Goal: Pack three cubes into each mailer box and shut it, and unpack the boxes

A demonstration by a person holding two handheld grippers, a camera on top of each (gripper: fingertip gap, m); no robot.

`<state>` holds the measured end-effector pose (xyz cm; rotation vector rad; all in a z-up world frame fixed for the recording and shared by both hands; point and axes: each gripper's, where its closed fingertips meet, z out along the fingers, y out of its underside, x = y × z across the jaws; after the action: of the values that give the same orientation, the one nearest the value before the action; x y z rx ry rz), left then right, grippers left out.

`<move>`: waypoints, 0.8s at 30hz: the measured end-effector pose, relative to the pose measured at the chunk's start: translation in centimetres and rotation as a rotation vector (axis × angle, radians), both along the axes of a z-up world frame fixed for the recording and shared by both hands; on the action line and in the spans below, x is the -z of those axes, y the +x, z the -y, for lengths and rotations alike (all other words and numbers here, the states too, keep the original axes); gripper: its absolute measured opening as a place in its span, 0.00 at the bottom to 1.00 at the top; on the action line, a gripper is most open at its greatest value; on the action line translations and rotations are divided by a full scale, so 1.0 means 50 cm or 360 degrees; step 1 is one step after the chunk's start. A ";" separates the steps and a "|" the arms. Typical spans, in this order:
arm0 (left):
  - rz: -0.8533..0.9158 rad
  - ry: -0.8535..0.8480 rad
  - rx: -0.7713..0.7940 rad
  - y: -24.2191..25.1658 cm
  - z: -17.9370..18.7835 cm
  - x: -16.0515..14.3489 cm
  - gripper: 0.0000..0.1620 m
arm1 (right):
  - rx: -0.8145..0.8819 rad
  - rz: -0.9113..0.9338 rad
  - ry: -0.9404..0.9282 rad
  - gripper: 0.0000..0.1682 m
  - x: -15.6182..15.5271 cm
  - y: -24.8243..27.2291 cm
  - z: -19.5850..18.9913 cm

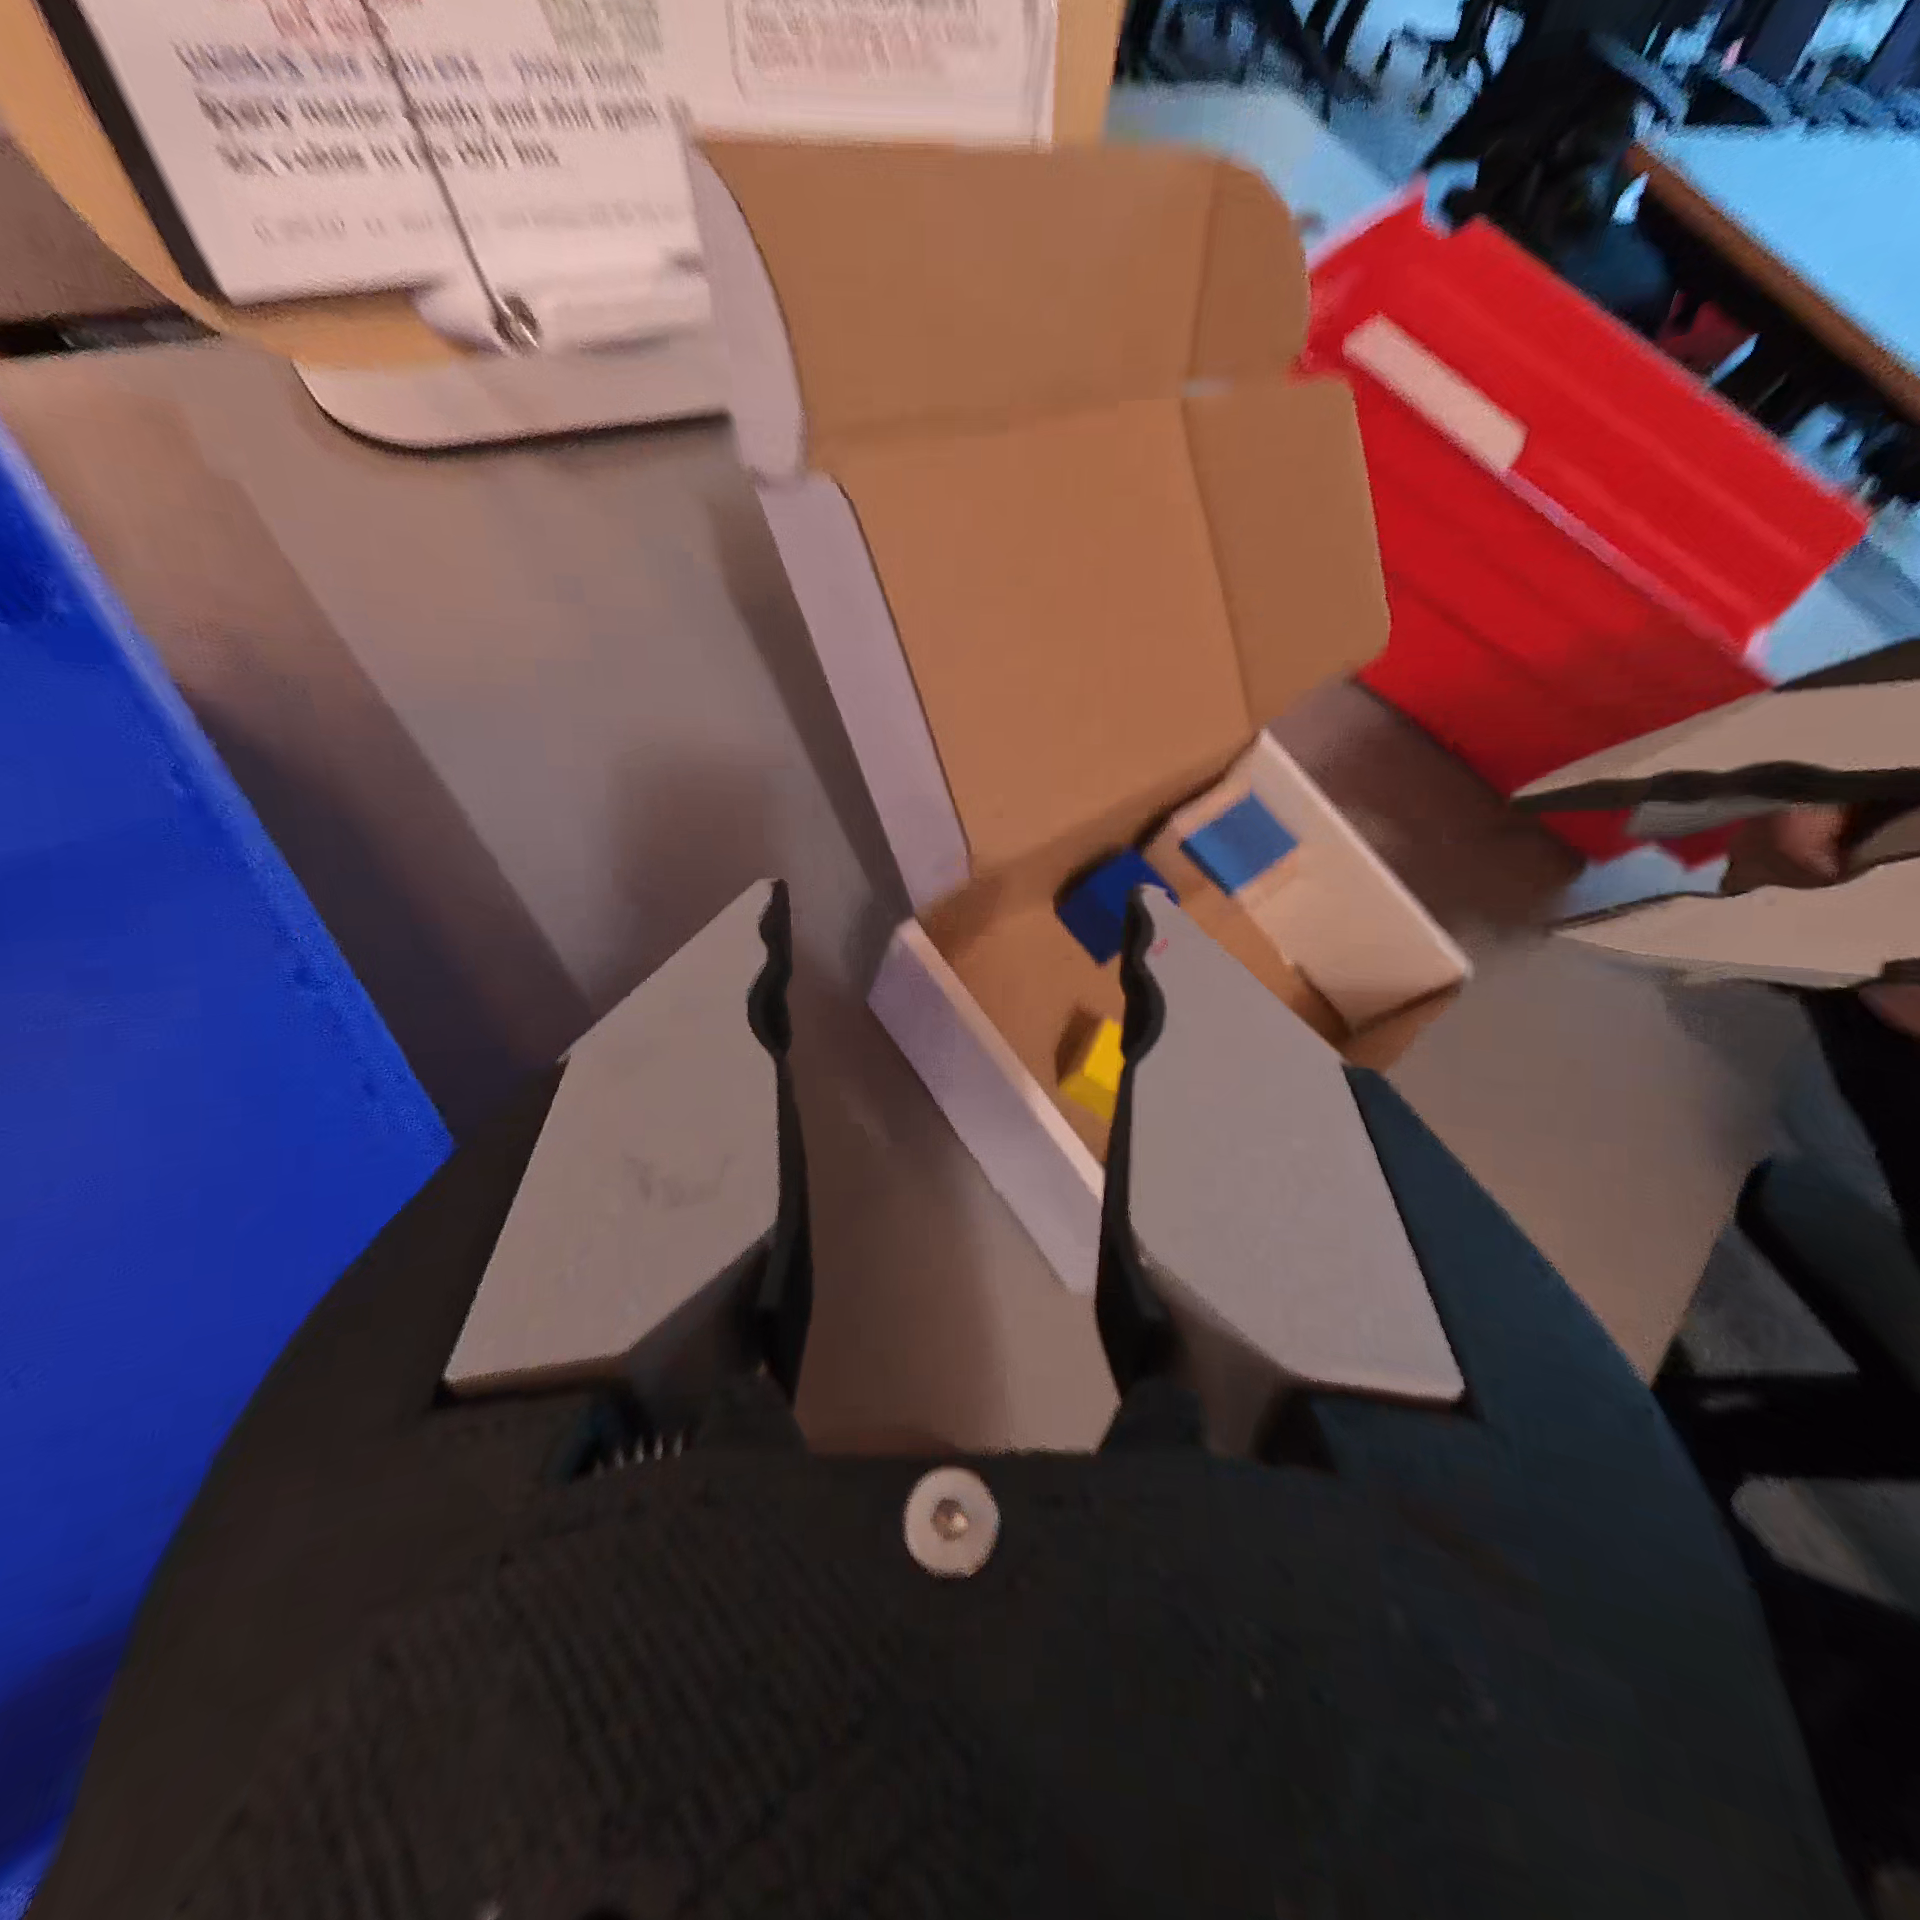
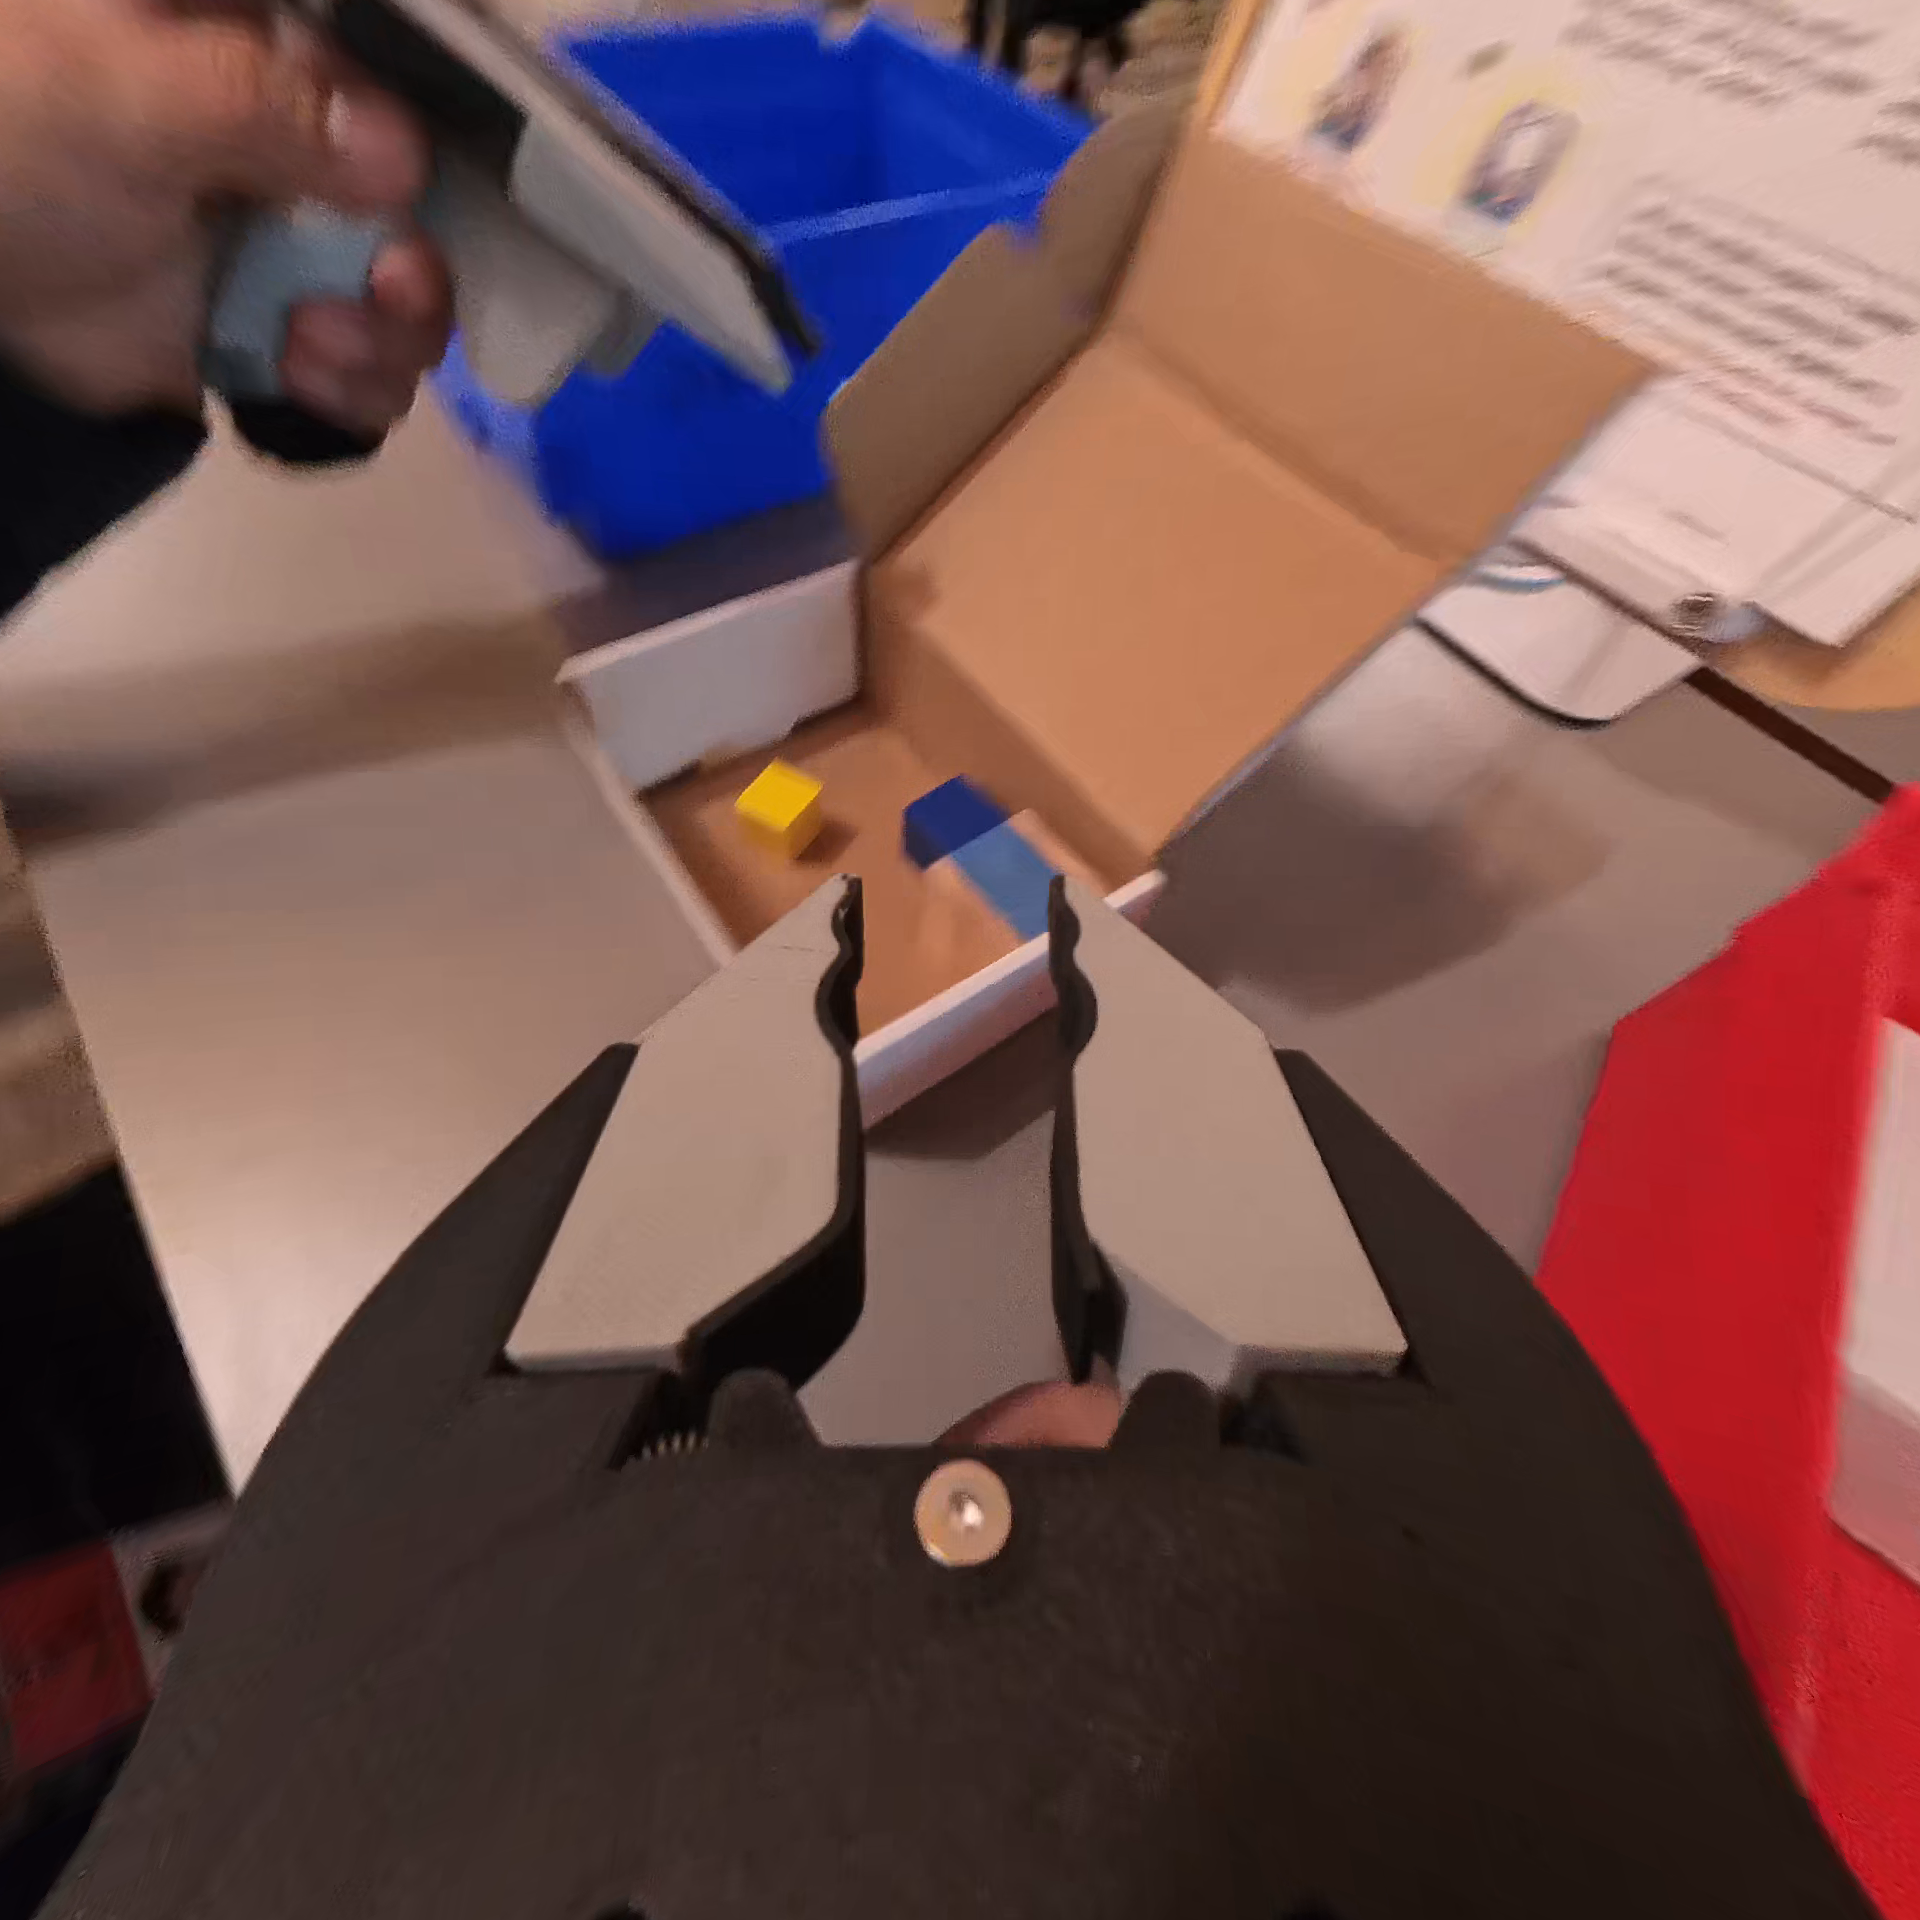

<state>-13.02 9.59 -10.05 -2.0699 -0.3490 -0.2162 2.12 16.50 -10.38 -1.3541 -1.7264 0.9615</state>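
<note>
Your left gripper (image 1: 956, 914) and right gripper (image 2: 951, 904) both hang released, grasping nothing. The open mailer box (image 2: 1132, 582) sits at 12 o'clock, holding 1 yellow cube (image 2: 779, 821) and 2 blue cubes (image 2: 951, 816).

Both wrist views look down, close — from opposite sides — sharing the open mailer box (image 1: 1049, 644).
</note>
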 end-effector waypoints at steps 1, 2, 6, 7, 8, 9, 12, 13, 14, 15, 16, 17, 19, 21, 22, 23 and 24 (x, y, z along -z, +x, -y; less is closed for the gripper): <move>0.0038 0.0045 -0.0028 -0.016 -0.010 -0.014 0.37 | 0.0108 -0.0057 -0.0070 0.20 -0.021 -0.010 -0.031; 0.0090 0.0084 -0.0046 -0.030 -0.021 -0.026 0.37 | 0.0243 -0.0119 -0.0122 0.19 -0.043 -0.020 -0.068; 0.0170 0.0142 -0.0163 -0.094 -0.058 -0.043 0.31 | 0.0464 -0.0277 -0.0476 0.17 -0.109 -0.066 -0.157; 0.0170 0.0109 -0.0191 -0.106 -0.065 -0.037 0.29 | 0.0478 -0.0255 -0.0551 0.17 -0.112 -0.082 -0.169; 0.0187 0.0084 -0.0180 -0.109 -0.073 -0.033 0.30 | 0.0485 -0.0216 -0.0608 0.18 -0.110 -0.098 -0.178; 0.0209 0.0060 -0.0183 -0.111 -0.079 -0.029 0.31 | 0.0485 -0.0173 -0.0642 0.18 -0.106 -0.112 -0.185; 0.0244 -0.0010 -0.0169 -0.098 -0.082 -0.034 0.27 | 0.0482 -0.0063 -0.0611 0.18 -0.096 -0.145 -0.201; 0.0207 -0.0027 -0.0165 -0.096 -0.080 -0.039 0.28 | 0.0485 -0.0043 -0.0580 0.19 -0.096 -0.151 -0.206; 0.0176 -0.0034 -0.0160 -0.094 -0.080 -0.046 0.29 | 0.0485 -0.0024 -0.0554 0.19 -0.096 -0.157 -0.209; 0.0157 -0.0036 -0.0151 -0.091 -0.081 -0.051 0.29 | 0.0483 0.0002 -0.0539 0.19 -0.095 -0.161 -0.210; 0.0149 -0.0044 -0.0144 -0.089 -0.083 -0.055 0.29 | 0.0483 0.0034 -0.0535 0.19 -0.090 -0.164 -0.211; 0.0145 -0.0054 -0.0138 -0.087 -0.085 -0.056 0.30 | 0.0483 0.0070 -0.0536 0.19 -0.084 -0.165 -0.211; 0.0148 -0.0089 -0.0131 -0.084 -0.091 -0.050 0.29 | 0.0469 0.0135 -0.0535 0.18 -0.068 -0.163 -0.204; 0.0152 -0.0162 -0.0091 -0.072 -0.093 -0.033 0.28 | 0.0450 0.0184 -0.0511 0.16 -0.053 -0.158 -0.195; 0.0138 -0.0197 -0.0065 -0.065 -0.094 -0.024 0.25 | 0.0439 0.0207 -0.0494 0.15 -0.045 -0.156 -0.191; 0.0113 -0.0225 -0.0041 -0.059 -0.095 -0.016 0.21 | 0.0426 0.0229 -0.0477 0.13 -0.039 -0.154 -0.186; 0.0086 -0.0243 -0.0023 -0.055 -0.096 -0.009 0.16 | 0.0409 0.0244 -0.0465 0.11 -0.034 -0.155 -0.181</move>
<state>-15.76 14.41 -9.59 -2.2145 -0.4247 -0.2434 -5.60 25.55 -8.67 -1.8311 -1.5115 1.0111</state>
